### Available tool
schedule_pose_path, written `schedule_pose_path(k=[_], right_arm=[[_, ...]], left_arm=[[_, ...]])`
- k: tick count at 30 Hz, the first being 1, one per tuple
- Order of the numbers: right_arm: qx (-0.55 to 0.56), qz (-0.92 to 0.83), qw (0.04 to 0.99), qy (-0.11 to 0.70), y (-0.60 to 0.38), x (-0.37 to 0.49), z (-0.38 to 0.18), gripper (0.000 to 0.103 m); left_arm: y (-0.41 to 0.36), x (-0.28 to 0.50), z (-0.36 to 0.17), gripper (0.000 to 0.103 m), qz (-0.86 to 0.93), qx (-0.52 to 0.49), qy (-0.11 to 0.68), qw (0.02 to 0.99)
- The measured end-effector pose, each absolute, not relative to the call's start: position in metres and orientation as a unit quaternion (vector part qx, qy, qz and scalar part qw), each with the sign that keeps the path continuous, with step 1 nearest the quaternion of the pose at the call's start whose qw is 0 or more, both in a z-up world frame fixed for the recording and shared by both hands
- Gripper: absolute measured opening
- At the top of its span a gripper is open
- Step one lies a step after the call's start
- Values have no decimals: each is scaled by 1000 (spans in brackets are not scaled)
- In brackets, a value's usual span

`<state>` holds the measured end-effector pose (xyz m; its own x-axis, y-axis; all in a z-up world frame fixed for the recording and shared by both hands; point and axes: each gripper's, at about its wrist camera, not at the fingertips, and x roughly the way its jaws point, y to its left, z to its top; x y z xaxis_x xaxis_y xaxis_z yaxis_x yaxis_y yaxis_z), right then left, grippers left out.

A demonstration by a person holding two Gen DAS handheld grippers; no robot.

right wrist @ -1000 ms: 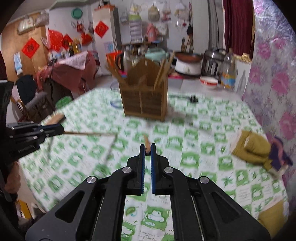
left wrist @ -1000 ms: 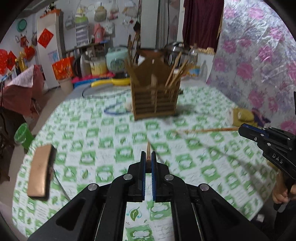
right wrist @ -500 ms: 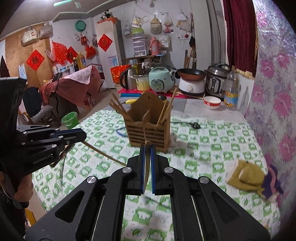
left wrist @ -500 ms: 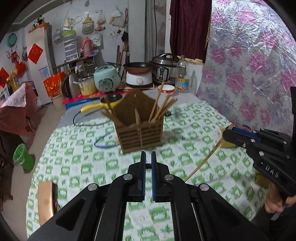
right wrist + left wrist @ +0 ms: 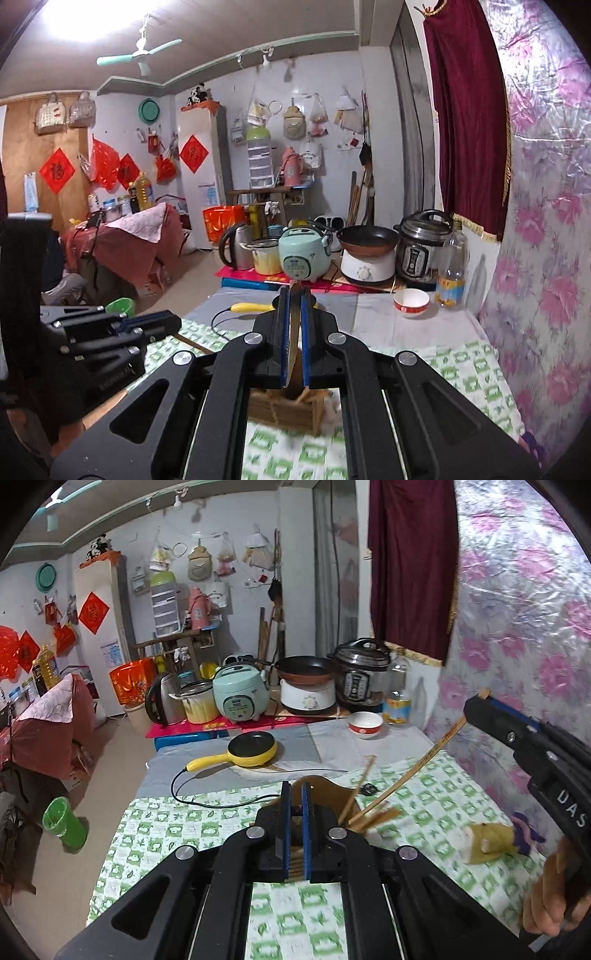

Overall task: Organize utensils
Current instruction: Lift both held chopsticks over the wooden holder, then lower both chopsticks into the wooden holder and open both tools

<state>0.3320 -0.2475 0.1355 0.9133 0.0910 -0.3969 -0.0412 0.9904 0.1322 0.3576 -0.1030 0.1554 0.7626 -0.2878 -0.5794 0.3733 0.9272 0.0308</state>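
Both claws hang over the wooden utensil holder point(image 5: 286, 411), which stands on the green-checked worktop point(image 5: 436, 805) toward its middle. The right claw point(image 5: 294, 291) has its blue pads clamped on a chopstick point(image 5: 410, 771); seen from the left camera, that stick slants from the claw's tip down to the holder's right side, its lower end among the chopsticks point(image 5: 360, 786) already standing there. The left claw point(image 5: 295, 788) sits right above the holder with its pads close together; something brown shows between them, but I cannot tell whether it is gripping anything. A yellow glove point(image 5: 487, 840) lies by the worktop's right edge. At the far edge sit a small yellow frying pan point(image 5: 253, 747) with its cord and a red-and-white bowl point(image 5: 365, 724)
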Motion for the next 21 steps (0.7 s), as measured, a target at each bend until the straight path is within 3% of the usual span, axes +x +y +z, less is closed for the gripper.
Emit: schedule_pose_path(k=[4,6,10,12,15,21], right_arm=[[33,21,971,237,-235,367,92,7],[26,31,955,294,-232,390,58,8],[40,35,955,291,-240,383,57,13],[40,36,961,272,-241,370,70,23],[36,35,966,254,-237,347,86,36],[35,17,973,228,-232,289,109,50]], left_arm=[[-107,390,111,8,-173,66,326,927],[-104,400,91,36,-163,68,351,920],[-89,391,93,55,-152,62,336,927],[-80,381,104,70,-145,49,320,935],[-68,362,119,74,-140,35,303,942],[-45,309,147,80,-121,23,279,952]])
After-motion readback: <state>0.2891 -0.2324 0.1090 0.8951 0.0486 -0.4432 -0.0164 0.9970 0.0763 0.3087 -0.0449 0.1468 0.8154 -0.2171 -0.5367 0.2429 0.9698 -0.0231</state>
